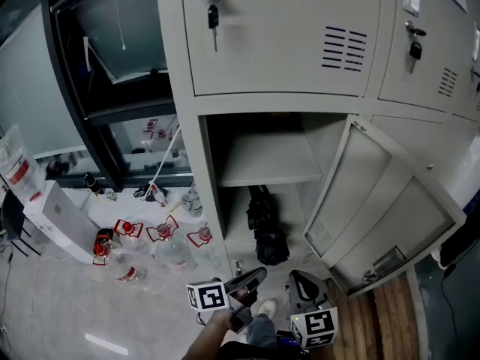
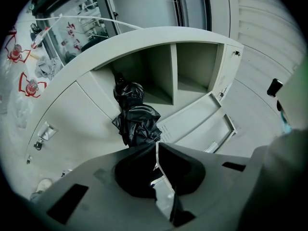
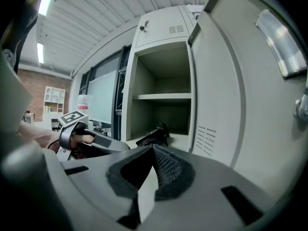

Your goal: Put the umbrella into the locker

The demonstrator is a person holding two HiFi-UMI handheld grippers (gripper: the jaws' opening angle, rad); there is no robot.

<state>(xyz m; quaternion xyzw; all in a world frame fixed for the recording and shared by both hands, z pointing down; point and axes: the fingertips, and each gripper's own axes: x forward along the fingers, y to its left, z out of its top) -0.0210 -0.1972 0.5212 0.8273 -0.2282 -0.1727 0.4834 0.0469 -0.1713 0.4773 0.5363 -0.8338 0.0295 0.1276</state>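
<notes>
Shows the black umbrella lying folded in the lower compartment of the locker, under the shelf, clear of both grippers. Has the door swung wide to the right. Holds the left gripper low before the opening, jaws pressed together on nothing. Holds the right gripper just beside it, jaws likewise closed and empty. Looks like plastic bottles with red labels clustered on the floor at left, though too small to be sure. Has a key hanging in the upper door.
</notes>
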